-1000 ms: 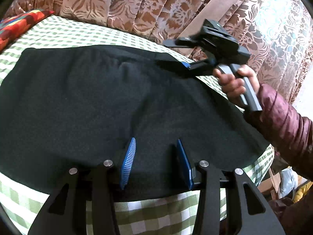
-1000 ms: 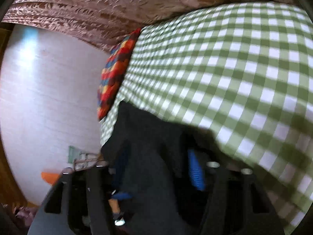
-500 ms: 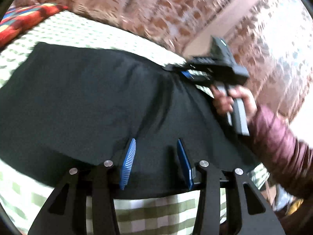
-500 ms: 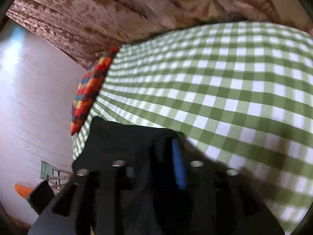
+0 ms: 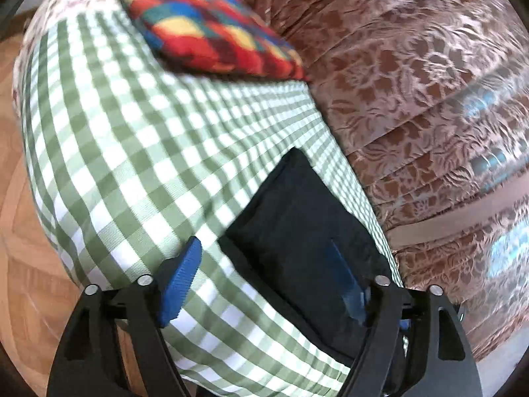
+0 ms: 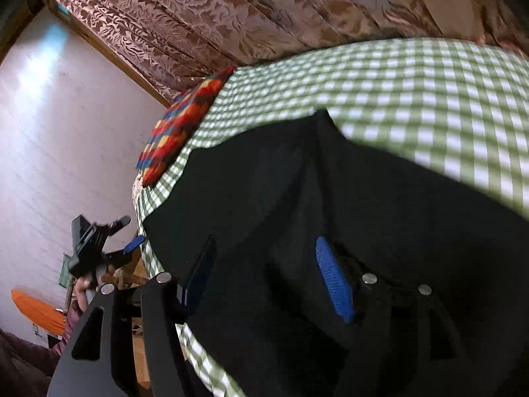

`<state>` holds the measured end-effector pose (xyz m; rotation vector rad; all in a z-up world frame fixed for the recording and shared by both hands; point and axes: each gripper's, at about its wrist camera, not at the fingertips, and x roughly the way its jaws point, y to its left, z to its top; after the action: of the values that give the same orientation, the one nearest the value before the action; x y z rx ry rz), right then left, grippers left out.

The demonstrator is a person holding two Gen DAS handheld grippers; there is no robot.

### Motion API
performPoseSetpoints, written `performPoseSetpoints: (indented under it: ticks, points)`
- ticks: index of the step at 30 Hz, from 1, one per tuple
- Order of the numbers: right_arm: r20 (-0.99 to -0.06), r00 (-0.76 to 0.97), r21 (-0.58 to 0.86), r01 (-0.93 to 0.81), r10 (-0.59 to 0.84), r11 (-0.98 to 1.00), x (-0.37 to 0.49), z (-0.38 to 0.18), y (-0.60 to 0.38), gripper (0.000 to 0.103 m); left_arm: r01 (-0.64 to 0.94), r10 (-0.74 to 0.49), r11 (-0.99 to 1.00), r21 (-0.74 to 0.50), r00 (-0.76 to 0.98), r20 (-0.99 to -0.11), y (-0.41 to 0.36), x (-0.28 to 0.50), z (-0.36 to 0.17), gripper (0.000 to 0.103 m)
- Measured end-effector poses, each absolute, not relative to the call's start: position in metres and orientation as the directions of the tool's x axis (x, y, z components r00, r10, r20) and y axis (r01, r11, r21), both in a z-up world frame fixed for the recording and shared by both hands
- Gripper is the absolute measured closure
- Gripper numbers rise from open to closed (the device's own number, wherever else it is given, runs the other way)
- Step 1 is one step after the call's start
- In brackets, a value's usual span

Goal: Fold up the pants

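Observation:
The black pants (image 5: pixel 297 228) lie folded on the green-checked cover (image 5: pixel 132 152); in the right wrist view they (image 6: pixel 347 205) fill the middle. My left gripper (image 5: pixel 261 284) is open, its blue fingers spread wide above the pants' left edge, holding nothing. My right gripper (image 6: pixel 267 274) is open just over the pants, its blue pads apart. The left gripper also shows in the right wrist view (image 6: pixel 96 248), off the cover's left edge, open.
A multicoloured cushion (image 5: pixel 205 23) lies at the far end of the cover. Brown patterned curtains (image 5: pixel 413 82) hang along the right side. A wooden floor (image 5: pixel 20 248) is to the left. A pale wall (image 6: pixel 66 132) stands beyond the bed.
Both grippers have opened wider and let go of the pants. The left gripper swung left, off the pants toward the cover's edge. The right gripper's view now looks down on the flat pants.

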<state>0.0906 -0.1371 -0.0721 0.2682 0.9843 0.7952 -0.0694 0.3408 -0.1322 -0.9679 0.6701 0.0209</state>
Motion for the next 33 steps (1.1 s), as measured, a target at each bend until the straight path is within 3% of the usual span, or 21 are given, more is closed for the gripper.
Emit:
performPoseSetpoints:
  ticks: [5, 6, 7, 8, 13, 15, 17, 19, 22, 24, 27, 33]
  points:
    - [-0.634, 0.314, 0.564, -0.438, 0.707, 0.7, 0.076, -0.08, -0.152, 0.04, -0.344, -0.289, 0.549, -0.761, 0.777, -0.559, 0.335, -0.053, -0.141, 0.027]
    - [-0.629, 0.321, 0.567, -0.434, 0.708, 0.7, 0.073, -0.079, -0.157, 0.04, -0.336, -0.283, 0.564, -0.754, 0.78, -0.558, 0.332, -0.05, -0.138, 0.035]
    - [-0.627, 0.326, 0.569, -0.429, 0.708, 0.702, 0.072, -0.078, -0.159, 0.04, -0.34, -0.267, 0.586, -0.736, 0.776, -0.571, 0.33, -0.049, -0.135, 0.067]
    - [-0.626, 0.329, 0.569, -0.428, 0.707, 0.703, 0.07, -0.076, -0.162, 0.04, -0.358, -0.245, 0.611, -0.706, 0.763, -0.599, 0.327, -0.046, -0.133, 0.088]
    - [-0.67, 0.309, 0.532, -0.434, 0.675, 0.727, 0.056, -0.088, -0.167, 0.041, -0.357, -0.159, 0.664, -0.657, 0.791, -0.59, 0.324, -0.061, -0.108, 0.092]
    - [-0.656, 0.319, 0.539, -0.436, 0.684, 0.721, 0.054, -0.098, -0.171, 0.04, -0.41, -0.103, 0.713, -0.569, 0.741, -0.663, 0.324, -0.058, -0.12, 0.093]
    - [-0.645, 0.324, 0.555, -0.423, 0.691, 0.716, 0.054, -0.1, -0.173, 0.04, -0.445, -0.107, 0.703, -0.555, 0.705, -0.701, 0.329, -0.054, -0.136, 0.093]
    - [-0.646, 0.317, 0.556, -0.429, 0.694, 0.713, 0.053, -0.096, -0.173, 0.04, -0.455, -0.098, 0.697, -0.554, 0.705, -0.702, 0.331, -0.056, -0.134, 0.09]
    - [-0.625, 0.309, 0.594, -0.408, 0.717, 0.693, 0.054, -0.09, -0.181, 0.04, -0.487, 0.034, 0.742, -0.46, 0.712, -0.701, 0.327, -0.065, -0.108, 0.088]
    - [-0.604, 0.345, 0.599, -0.398, 0.719, 0.694, 0.054, -0.082, -0.191, 0.04, -0.465, 0.105, 0.787, -0.407, 0.749, -0.654, 0.317, -0.073, -0.083, 0.088]
    - [-0.607, 0.401, 0.574, -0.376, 0.686, 0.728, 0.055, -0.074, -0.203, 0.04, -0.303, -0.003, 0.848, -0.435, 0.818, -0.575, 0.293, -0.067, -0.063, 0.088]
    - [-0.64, 0.418, 0.543, -0.347, 0.644, 0.765, 0.046, -0.08, -0.216, 0.04, 0.079, -0.346, 0.89, -0.449, 0.758, -0.553, 0.179, -0.014, -0.073, 0.088]
